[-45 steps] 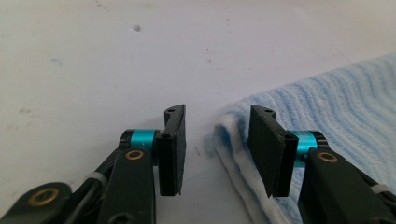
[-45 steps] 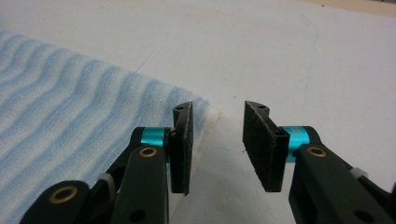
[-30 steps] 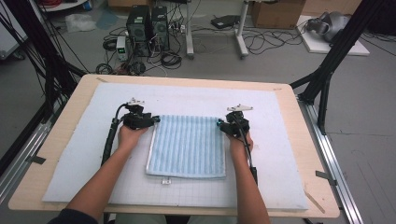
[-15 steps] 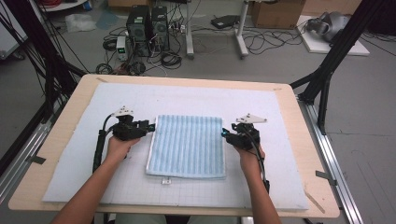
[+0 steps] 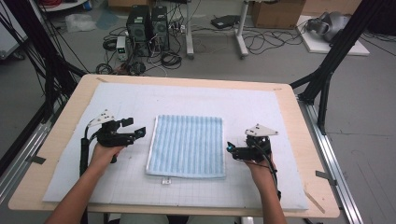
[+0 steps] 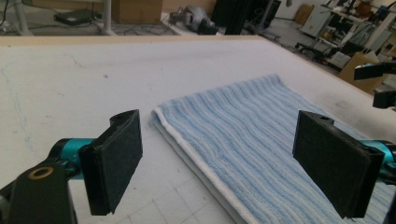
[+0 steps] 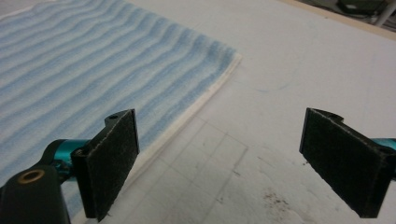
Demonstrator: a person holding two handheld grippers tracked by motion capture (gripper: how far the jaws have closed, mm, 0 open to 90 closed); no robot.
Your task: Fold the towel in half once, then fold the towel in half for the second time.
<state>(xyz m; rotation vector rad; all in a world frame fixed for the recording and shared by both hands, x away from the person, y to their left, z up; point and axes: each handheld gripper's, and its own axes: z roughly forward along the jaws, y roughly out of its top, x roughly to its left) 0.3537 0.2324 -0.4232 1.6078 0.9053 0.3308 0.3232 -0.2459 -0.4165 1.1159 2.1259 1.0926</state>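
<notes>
A light-blue striped towel [image 5: 187, 145] lies folded flat in the middle of the white mat. My left gripper [image 5: 140, 132] hovers just off its left edge and points at it. In the left gripper view the left gripper [image 6: 224, 163] has just been opening; its pads [image 6: 116, 161] stand wide apart with no cloth pinched, and the towel [image 6: 243, 135] lies ahead of them. My right gripper [image 5: 229, 148] sits off the towel's right edge. Its jaws have just been opening too: the right gripper [image 7: 229, 163] is open over bare mat, the towel [image 7: 93, 70] to its left.
The white gridded mat [image 5: 224, 100] covers a wooden table [image 5: 322, 212]. A small label [image 5: 165, 181] lies at the towel's near edge. Black frame legs [image 5: 327, 70] stand at the table's corners. Computers and cables [image 5: 149, 28] sit on the floor beyond.
Both hands have drawn outward and toward the person, away from the towel's far corners. Both pairs of jaws have opened wide. The towel stays flat.
</notes>
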